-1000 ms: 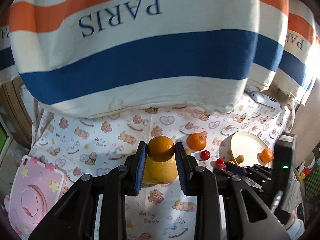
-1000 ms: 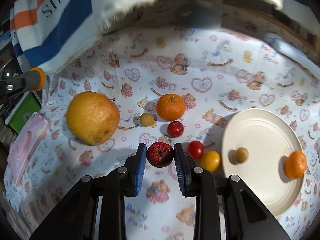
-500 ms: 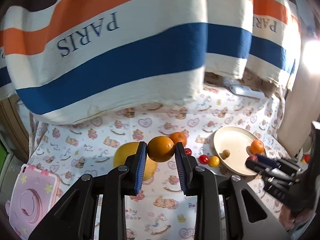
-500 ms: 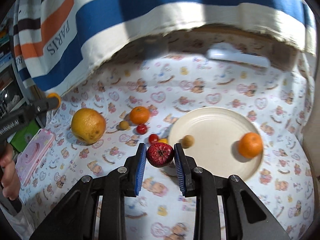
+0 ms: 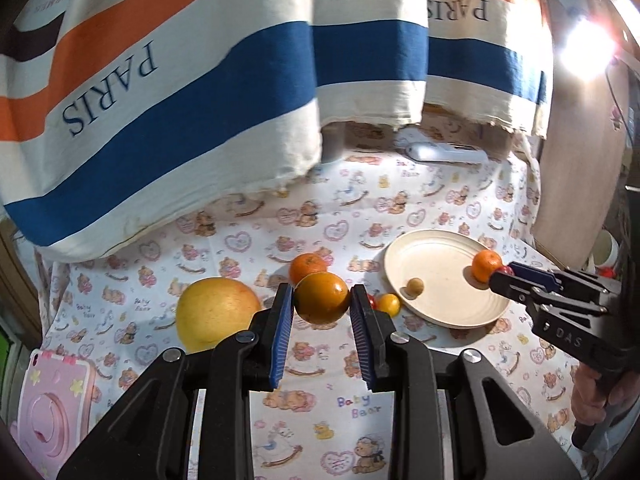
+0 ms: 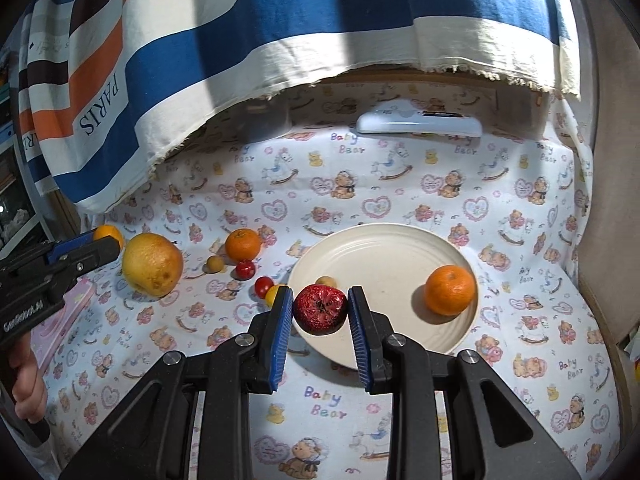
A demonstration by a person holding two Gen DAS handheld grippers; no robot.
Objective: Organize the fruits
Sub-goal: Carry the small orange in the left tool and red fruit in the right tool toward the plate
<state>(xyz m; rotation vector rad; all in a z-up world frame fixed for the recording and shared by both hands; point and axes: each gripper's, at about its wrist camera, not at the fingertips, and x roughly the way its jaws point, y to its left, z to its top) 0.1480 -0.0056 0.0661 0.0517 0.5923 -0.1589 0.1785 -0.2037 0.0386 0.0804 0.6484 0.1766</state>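
Observation:
My left gripper (image 5: 322, 300) is shut on an orange (image 5: 322, 297) and holds it above the cloth, left of the cream plate (image 5: 432, 264). My right gripper (image 6: 320, 309) is shut on a dark red fruit (image 6: 320, 309) over the plate's near-left rim (image 6: 384, 232). On the plate lie a mandarin (image 6: 450, 290) and a small tan fruit (image 6: 325, 281). On the cloth lie a large yellow grapefruit (image 6: 152, 264), a mandarin (image 6: 242, 244), a tan fruit (image 6: 214, 263), two small red fruits (image 6: 245, 269) and a yellow one (image 5: 389, 303).
A striped PARIS cloth (image 5: 200, 80) hangs over the back of the table. A white remote-like device (image 6: 418, 123) lies at the back. A pink case (image 5: 48, 396) lies at the left edge. A wooden panel (image 5: 576, 168) stands on the right.
Both grippers have lifted and drawn back with their fruits. The right gripper has moved right, from the loose fruits to over the plate's near rim.

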